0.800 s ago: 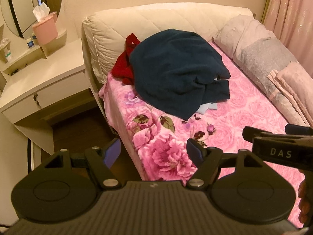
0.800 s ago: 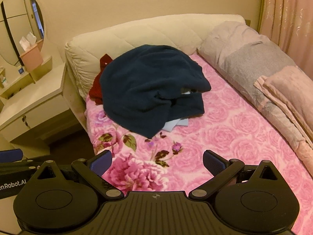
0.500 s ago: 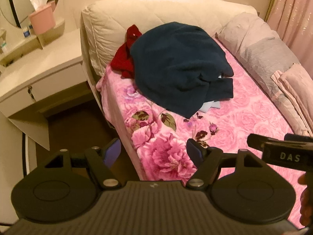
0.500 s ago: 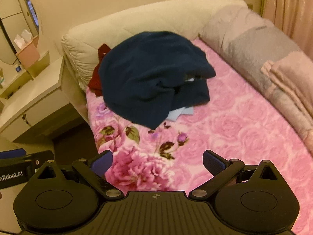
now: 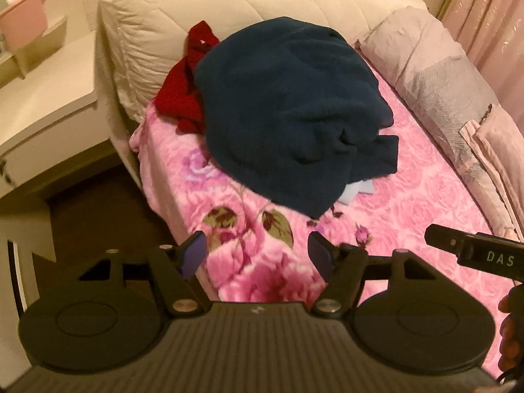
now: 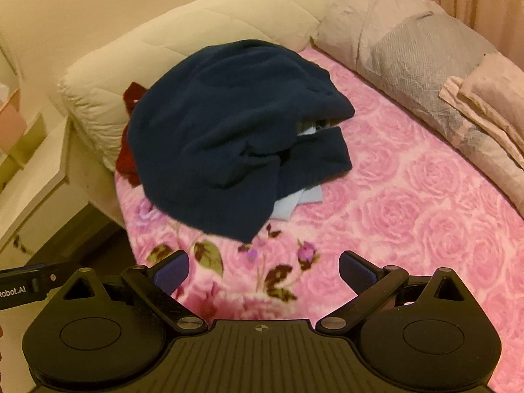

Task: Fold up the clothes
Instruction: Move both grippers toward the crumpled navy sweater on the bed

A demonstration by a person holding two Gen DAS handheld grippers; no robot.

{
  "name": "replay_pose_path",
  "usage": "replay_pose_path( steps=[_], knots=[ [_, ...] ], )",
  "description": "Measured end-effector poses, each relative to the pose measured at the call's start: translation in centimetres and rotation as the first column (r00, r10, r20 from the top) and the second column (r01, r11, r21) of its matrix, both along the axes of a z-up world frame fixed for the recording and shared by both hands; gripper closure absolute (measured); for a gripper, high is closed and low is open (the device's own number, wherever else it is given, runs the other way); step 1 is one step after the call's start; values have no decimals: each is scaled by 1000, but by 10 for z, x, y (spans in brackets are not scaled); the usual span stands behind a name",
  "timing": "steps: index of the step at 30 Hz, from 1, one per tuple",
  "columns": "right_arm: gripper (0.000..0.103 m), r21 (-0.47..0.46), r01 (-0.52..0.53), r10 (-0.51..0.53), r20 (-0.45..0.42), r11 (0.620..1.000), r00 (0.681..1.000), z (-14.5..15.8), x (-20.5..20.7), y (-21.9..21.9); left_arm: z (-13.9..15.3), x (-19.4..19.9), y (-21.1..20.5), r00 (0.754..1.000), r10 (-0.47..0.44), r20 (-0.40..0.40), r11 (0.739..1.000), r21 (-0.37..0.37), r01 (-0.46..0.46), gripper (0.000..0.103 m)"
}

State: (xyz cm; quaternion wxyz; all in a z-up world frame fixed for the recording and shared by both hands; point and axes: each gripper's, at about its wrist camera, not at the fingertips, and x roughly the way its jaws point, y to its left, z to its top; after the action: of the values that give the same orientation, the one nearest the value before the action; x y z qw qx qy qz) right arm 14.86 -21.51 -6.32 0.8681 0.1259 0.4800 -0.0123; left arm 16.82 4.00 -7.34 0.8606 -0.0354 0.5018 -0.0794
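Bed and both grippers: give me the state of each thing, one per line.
Dark navy fleece garment: crumpled heap, unfolded.
Red knit garment: bunched, partly under the navy one.
Light blue cloth: mostly buried, corner showing.
Left gripper: open, empty.
Right gripper: open, empty.

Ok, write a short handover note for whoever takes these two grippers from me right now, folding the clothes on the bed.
Left gripper: open, nothing between its fingers, above the near corner of the bed.
Right gripper: open and empty too, above the pink floral blanket.
Clothes: a dark blue garment lies crumpled in a heap near the cream headboard. A red garment sits partly under its far-left side, and a light blue piece pokes out under its near edge.
Done: nothing folded so far.
Left: pull each piece out, spread it flat and fold it.
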Motion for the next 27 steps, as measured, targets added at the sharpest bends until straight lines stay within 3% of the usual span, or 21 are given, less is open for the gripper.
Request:
replay_pose_path(
  steps=[17,23,27],
  knots=[
    [2,26,76,-76,-8,997,997,-17,99,-4,-23,111,-7,995,-90,-38,996,18,91,38],
    [2,118,141,-146,36,983,989,-34,124,-24,-50,147,15,999,-31,-44,995,-99,26,38],
    [2,150,163,-170,36,975,985,-48,143,-34,-65,174,22,999,-33,-43,994,-105,29,38]
  ],
)
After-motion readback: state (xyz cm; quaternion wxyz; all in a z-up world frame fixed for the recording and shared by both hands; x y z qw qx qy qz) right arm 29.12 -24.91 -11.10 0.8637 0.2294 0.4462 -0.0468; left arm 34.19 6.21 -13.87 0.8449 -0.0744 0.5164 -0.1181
